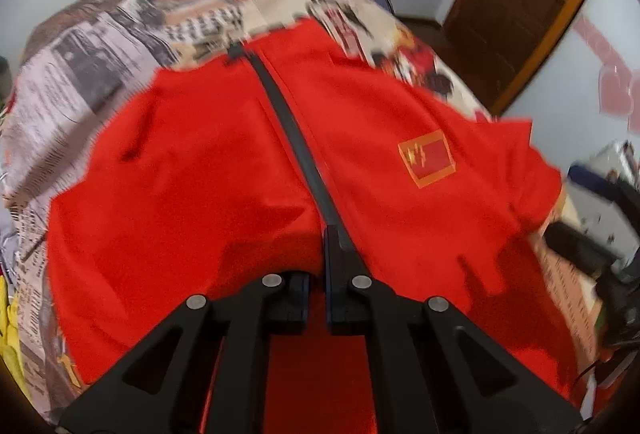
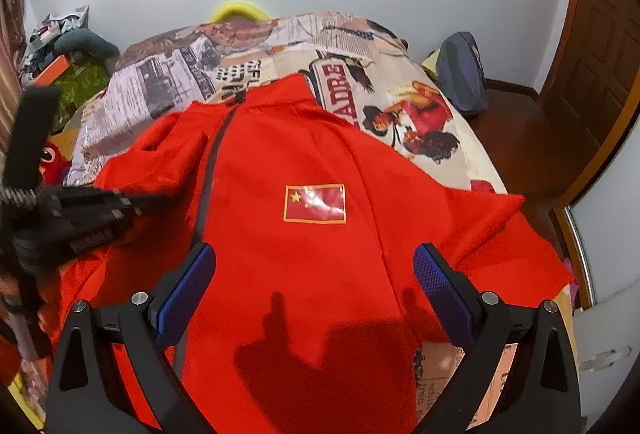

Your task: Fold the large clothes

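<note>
Nearest, the left tool (image 1: 318, 274) has its jaws pressed together with nothing clearly pinched between them, poised over the zip (image 1: 296, 137). The right tool (image 2: 314, 286) hangs spread above the red jacket (image 2: 280, 254), which lies flat, front up, on the bed (image 2: 168, 73), likely smoothed ready for folding. The jacket's near hem is cut off behind the tools, and the left view is blurred.
</note>
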The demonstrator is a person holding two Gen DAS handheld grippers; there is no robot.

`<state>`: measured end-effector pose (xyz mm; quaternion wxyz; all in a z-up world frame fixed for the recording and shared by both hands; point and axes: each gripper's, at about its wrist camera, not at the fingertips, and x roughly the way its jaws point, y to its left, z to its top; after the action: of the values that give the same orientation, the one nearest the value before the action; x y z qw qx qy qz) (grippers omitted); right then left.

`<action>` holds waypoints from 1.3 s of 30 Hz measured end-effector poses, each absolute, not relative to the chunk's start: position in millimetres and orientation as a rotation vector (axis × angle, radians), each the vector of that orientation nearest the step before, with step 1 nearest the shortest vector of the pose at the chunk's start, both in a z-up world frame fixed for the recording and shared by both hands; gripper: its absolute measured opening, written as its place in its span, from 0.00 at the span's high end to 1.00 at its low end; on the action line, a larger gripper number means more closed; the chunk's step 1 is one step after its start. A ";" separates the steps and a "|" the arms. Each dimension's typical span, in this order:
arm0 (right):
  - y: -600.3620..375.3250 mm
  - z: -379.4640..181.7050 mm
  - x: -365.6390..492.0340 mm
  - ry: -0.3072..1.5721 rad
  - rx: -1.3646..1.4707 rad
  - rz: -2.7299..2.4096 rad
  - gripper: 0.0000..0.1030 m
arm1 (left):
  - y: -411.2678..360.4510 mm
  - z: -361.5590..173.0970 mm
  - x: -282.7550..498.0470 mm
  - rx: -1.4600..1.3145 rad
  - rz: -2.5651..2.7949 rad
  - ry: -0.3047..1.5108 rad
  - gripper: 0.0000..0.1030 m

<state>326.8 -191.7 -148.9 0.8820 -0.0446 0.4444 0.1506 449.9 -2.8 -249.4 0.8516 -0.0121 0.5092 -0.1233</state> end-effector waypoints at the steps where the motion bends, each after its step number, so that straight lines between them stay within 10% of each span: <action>1: -192.8 -149.2 325.2 0.929 -0.095 0.314 0.04 | -5.8 -254.7 448.5 -0.011 -0.263 1.081 0.97; 5: -191.7 -150.9 321.2 0.937 -0.120 0.318 0.04 | -14.5 -267.1 435.3 0.034 -0.281 1.108 0.85; 8: -186.4 -148.6 318.1 0.929 -0.150 0.325 0.04 | -7.5 -262.4 424.9 0.015 -0.301 1.129 0.59; 22: -118.9 -117.9 305.1 0.827 -0.226 0.456 0.04 | 138.4 -189.2 370.8 0.009 -0.085 1.009 0.53; 39: 41.1 -211.3 299.0 0.987 -0.560 0.750 0.19 | 215.8 -294.6 337.9 -0.065 0.029 1.175 0.53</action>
<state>299.0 41.1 -211.3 0.7774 -0.2587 0.4565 0.3469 337.9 215.8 -294.6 0.8318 -0.0306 0.5541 0.0139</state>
